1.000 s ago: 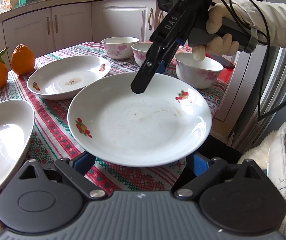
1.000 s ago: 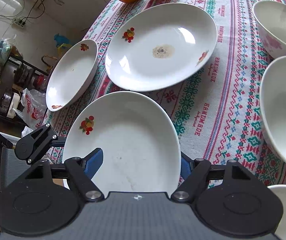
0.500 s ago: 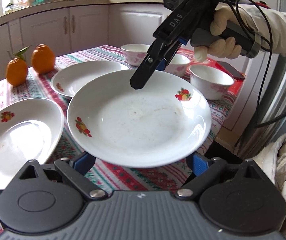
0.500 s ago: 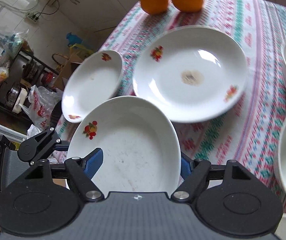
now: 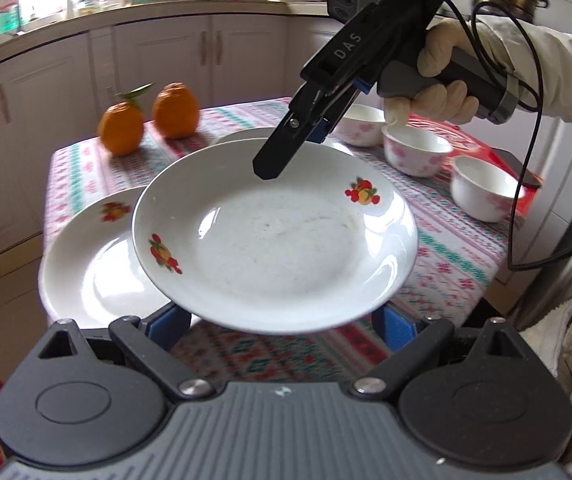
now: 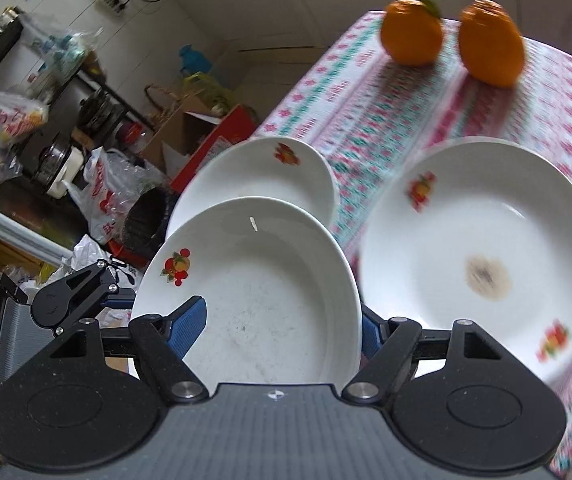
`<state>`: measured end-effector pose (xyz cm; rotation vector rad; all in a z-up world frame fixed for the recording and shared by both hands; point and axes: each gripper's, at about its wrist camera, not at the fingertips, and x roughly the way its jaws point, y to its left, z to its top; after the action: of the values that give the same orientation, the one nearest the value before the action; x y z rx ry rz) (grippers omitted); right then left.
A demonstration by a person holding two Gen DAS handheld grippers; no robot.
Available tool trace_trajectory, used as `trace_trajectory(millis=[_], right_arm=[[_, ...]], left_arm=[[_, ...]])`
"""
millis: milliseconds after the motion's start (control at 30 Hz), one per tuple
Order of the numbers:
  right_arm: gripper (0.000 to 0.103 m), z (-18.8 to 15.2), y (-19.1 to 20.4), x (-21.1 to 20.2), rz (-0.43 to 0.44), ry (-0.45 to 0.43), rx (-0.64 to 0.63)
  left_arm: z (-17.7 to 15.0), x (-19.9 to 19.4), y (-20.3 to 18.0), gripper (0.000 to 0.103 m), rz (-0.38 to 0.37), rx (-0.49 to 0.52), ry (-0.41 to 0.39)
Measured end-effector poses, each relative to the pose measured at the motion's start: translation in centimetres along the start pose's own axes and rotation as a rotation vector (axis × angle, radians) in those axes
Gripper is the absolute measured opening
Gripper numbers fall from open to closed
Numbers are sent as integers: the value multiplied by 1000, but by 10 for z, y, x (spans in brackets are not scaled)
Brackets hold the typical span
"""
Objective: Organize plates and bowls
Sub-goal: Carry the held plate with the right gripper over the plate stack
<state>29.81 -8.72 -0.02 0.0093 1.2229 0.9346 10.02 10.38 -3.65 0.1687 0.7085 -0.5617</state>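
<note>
A white plate with fruit prints [image 5: 273,240] is held in the air above the table's near corner, also in the right wrist view [image 6: 253,296]. My right gripper [image 5: 281,160] is shut on its far rim. My left gripper [image 5: 281,320] has the plate's near rim between its blue pads, with the fingertips hidden under it. A second plate [image 5: 89,264] lies below at the table corner [image 6: 261,172]. A third plate with a brown stain [image 6: 482,248] lies further in. Three small bowls [image 5: 414,148] stand at the right.
Two oranges [image 5: 149,120] sit at the far left corner of the patterned tablecloth [image 5: 458,248]. A phone [image 5: 522,168] lies by the nearest bowl. White cabinets [image 5: 165,56] stand behind. Bags, pots and boxes [image 6: 97,152] clutter the floor beside the table.
Both grippers have lifted the plate off the table and carried it left, toward the plate at the corner. The held plate now overlaps that plate in view.
</note>
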Motion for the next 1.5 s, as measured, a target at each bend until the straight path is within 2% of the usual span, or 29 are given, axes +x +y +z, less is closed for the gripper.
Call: trace_trajectory(millis=[333, 533, 1100, 1500], right_arm=[[81, 44, 17, 45, 46, 38, -76], [81, 55, 16, 61, 54, 50, -81], [81, 68, 10, 83, 31, 60, -79], [81, 64, 5, 77, 25, 55, -58]], left_arm=[[-12, -9, 33, 96, 82, -71, 14], [-14, -11, 45, 96, 91, -107, 9], [-11, -1, 66, 96, 101, -137, 24], [-12, 2, 69, 96, 94, -134, 19]])
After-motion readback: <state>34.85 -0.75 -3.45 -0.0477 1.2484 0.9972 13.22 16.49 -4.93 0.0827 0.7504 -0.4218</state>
